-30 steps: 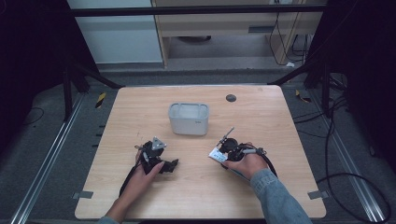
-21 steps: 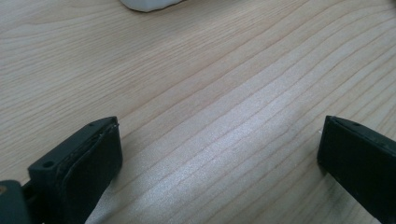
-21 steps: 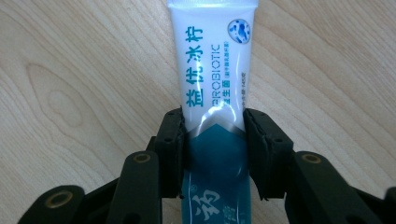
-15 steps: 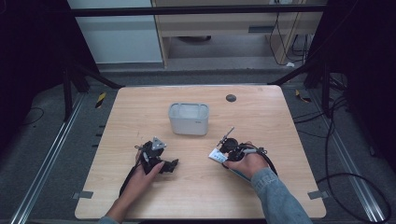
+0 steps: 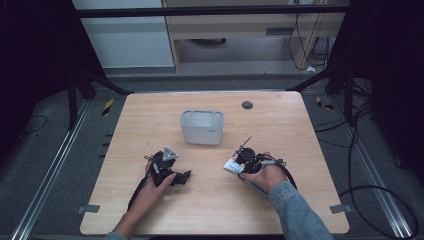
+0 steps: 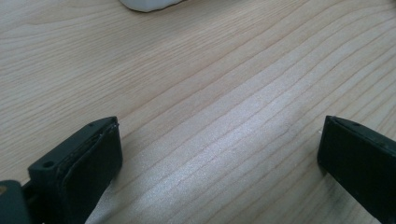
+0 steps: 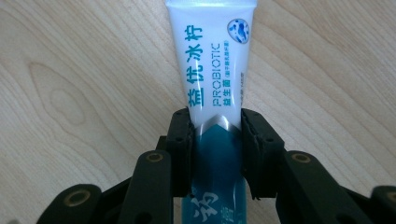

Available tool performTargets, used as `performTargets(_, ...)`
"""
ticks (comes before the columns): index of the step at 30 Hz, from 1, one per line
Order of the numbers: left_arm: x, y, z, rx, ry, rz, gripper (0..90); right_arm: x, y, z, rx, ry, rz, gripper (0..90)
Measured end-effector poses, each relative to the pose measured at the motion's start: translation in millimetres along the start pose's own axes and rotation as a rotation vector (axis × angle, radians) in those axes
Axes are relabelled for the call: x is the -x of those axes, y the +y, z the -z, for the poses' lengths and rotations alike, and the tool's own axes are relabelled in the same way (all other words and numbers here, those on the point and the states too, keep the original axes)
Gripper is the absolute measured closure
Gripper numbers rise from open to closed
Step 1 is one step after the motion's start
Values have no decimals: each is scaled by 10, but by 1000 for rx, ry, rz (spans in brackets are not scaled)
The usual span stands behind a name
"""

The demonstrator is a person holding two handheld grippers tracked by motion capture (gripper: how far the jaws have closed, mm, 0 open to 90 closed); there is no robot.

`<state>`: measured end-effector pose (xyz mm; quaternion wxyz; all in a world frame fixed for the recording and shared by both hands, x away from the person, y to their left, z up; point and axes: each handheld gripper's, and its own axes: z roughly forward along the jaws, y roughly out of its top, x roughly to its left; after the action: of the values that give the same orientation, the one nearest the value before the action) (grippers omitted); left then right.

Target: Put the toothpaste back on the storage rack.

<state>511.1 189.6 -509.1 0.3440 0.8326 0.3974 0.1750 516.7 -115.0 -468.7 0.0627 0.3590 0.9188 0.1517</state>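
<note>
A white and teal toothpaste tube [image 7: 211, 56] lies flat on the wooden table [image 7: 70, 70]. My right gripper [image 7: 215, 123] has just been closing its jaws, and both pads now press the tube's sides near the teal band. In the high view the right gripper [image 5: 238, 163] rests low at the table's front right, with the tube [image 5: 230, 167] sticking out to its left. My left gripper [image 5: 183, 177] sits at the front left, held by a hand. In its own view the left gripper [image 6: 219, 149] stands open wide over bare wood with nothing between the jaws.
A white rectangular container [image 5: 201, 128] stands at the table's middle, behind both grippers; its rounded base edge [image 6: 147, 3] shows at the top of the left gripper view. A small dark round disc [image 5: 246, 105] lies near the far edge. Cables trail off the right side.
Neither hand has shifted on the table. At this size the high view shows no visible difference in the grippers.
</note>
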Motion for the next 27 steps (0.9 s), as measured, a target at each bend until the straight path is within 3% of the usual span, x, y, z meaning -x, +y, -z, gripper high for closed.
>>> performTargets(8, 0, 0, 0, 0, 0, 0, 0, -1, 2, 47, 5, 9, -13, 757)
performTargets(13, 0, 0, 0, 0, 0, 0, 0, 18, -27, 65, 25, 25, -28, 775)
performTargets(22, 0, 0, 0, 0, 0, 0, 0, 16, -54, 121, 47, 7, -51, 788)
performTargets(27, 0, 0, 0, 0, 0, 0, 0, 63, -77, 287, 76, -5, -64, 791)
